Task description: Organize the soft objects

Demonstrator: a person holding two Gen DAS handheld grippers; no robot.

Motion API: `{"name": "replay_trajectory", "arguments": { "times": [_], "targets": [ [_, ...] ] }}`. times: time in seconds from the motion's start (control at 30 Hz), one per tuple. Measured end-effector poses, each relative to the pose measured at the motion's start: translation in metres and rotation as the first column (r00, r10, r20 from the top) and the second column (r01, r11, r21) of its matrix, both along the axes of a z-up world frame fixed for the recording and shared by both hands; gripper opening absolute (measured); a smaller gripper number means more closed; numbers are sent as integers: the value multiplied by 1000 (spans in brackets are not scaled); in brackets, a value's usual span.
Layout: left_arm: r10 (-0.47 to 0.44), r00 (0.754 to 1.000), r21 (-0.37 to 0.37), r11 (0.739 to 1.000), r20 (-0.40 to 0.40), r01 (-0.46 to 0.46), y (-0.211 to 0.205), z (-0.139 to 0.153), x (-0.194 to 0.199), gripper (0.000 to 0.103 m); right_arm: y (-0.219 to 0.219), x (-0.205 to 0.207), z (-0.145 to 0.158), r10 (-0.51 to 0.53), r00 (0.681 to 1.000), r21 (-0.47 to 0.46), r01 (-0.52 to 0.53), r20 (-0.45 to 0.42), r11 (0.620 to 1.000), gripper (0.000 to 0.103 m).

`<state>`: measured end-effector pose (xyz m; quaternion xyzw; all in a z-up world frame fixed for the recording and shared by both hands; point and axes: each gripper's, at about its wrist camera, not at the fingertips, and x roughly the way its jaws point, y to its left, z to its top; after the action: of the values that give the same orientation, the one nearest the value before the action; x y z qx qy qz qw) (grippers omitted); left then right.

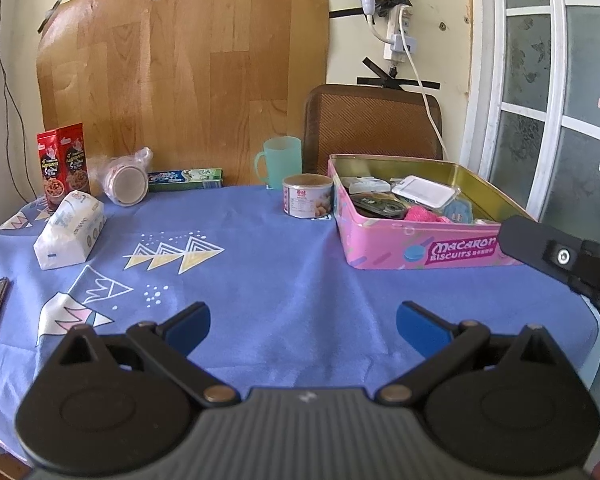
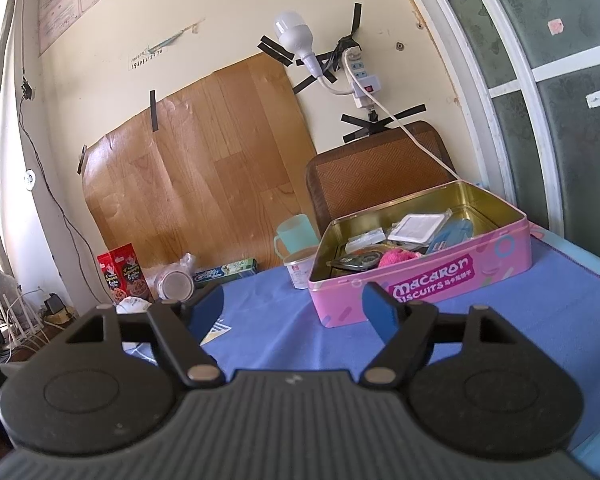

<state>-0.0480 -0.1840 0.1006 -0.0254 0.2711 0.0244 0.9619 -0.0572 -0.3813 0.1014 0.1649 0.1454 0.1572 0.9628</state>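
Both tools, left (image 1: 303,322) and right (image 2: 293,309), gape wide, empty; approach the tissue pack (image 1: 70,229) squarely, pinching its middle gently.

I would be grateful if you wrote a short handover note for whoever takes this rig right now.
Left tongs: open, empty, above the blue tablecloth near its front edge.
Right tongs: open, empty, raised in front of the pink biscuit tin.
Things: the tin is open and holds a pink soft item among cards and small packs. A white tissue pack lies on the cloth at the left, away from the tin.
Done: the pink item is in the tin.
Left: probably the tissue pack, which is untouched; the left tongs are nearer to it.
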Motion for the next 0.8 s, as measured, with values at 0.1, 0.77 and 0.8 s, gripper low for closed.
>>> {"name": "replay_trajectory", "arguments": {
  "times": [0.1,0.77,0.8],
  "targets": [
    [11,1000,5,1000,2,-11,-1,1,-1,103,1,-1,1,-5,1000,0,5,2,1000,79],
    [42,999,21,999,8,-42,5,3,-3,103,1,0,3,5,1000,-11,-5,7,1000,80],
    [45,999,23,999,8,-45,5,3,-3,103,1,0,3,6,1000,-12,-5,9,1000,80]
  ]
}}
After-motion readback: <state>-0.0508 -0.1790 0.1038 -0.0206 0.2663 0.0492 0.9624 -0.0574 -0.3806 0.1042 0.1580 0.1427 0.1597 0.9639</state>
